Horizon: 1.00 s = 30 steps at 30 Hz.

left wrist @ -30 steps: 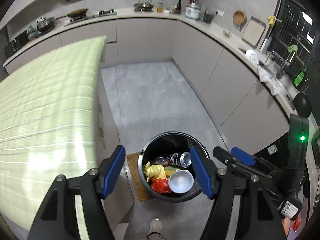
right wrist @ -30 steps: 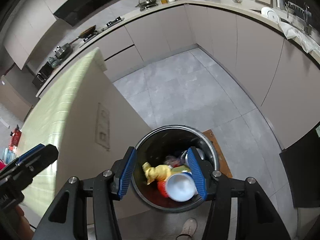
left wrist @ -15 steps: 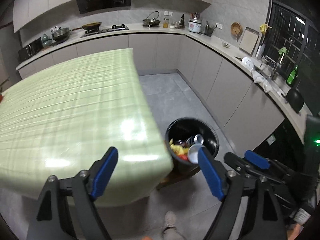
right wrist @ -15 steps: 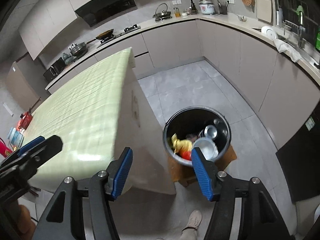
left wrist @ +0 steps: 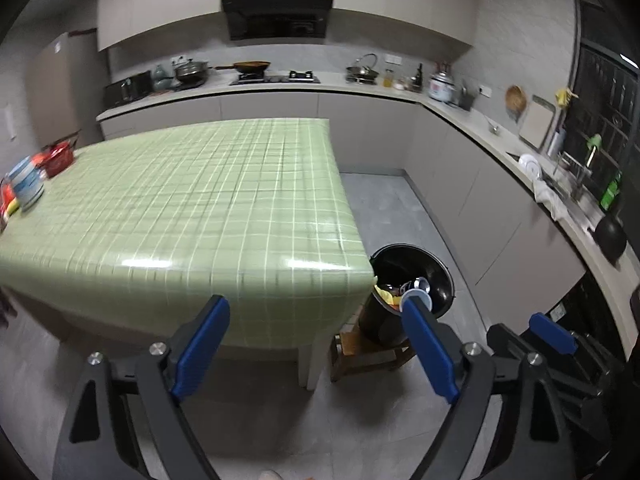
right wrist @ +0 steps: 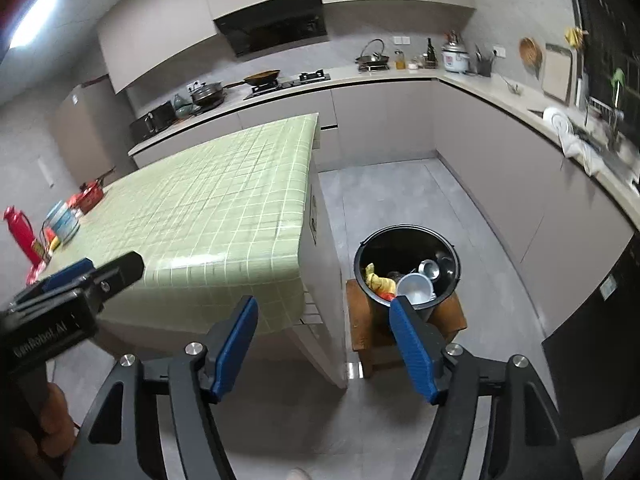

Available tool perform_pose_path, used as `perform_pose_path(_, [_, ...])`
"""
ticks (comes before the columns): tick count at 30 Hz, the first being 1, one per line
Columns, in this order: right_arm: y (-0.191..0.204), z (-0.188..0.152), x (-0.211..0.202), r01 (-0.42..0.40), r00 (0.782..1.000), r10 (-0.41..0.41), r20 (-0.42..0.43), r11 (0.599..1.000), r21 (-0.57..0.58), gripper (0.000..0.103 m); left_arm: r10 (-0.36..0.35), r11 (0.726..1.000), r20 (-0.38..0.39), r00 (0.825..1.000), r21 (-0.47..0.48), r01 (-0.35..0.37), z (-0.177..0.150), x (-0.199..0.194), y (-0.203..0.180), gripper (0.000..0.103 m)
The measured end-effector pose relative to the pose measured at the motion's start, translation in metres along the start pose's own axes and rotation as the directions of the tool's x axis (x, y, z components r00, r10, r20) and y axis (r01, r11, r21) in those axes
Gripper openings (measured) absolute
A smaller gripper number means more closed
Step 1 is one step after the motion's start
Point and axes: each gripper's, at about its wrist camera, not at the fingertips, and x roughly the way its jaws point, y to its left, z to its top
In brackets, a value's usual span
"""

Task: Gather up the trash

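Observation:
A black trash bin [right wrist: 406, 242] [left wrist: 420, 256] stands on a low wooden stool [right wrist: 362, 320] beside the table's right corner. Inside lie a white cup [right wrist: 414, 288], a yellow wrapper [right wrist: 378, 280], something red and a metal can [right wrist: 428, 267]. My left gripper [left wrist: 316, 344] hangs in front of the table's near edge, its jaws opening with nothing between them. My right gripper [right wrist: 322, 344] is off the table's corner, jaws also opening and empty, with the bin just beyond its right finger. In the right wrist view the left gripper [right wrist: 84, 276] shows at the left.
A green checked tablecloth covers the table [left wrist: 192, 208] [right wrist: 224, 200]. At its far left end stand a striped bowl [left wrist: 26, 184], a red basket [left wrist: 60, 156] and a red bottle [right wrist: 22, 234]. Kitchen counters [left wrist: 460, 120] with pots and a sink run along the back and right walls.
Both grippers have pulled back and up from over the bin, which now sits smaller and farther off. The tabletop has come into view and both pairs of jaws have widened.

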Motion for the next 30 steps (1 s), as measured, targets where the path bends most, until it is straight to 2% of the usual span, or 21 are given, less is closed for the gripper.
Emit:
perform_pose_path(13, [-0.034, -0.009, -0.034, -0.056, 0.998, 0.056, 0.016, 0.998, 0.003, 0.071, 0.047, 0.999, 0.034, 0.998, -0.028, -0.046, -0.031, -0.025, -0.038, 0.090])
perform_pose_path(30, [-0.036, -0.013, -0.044, -0.075, 0.997, 0.075, 0.030, 0.997, -0.008, 0.071, 0.074, 0.997, 0.044, 0.996, -0.020, -0.073, -0.045, -0.040, -0.045, 0.090])
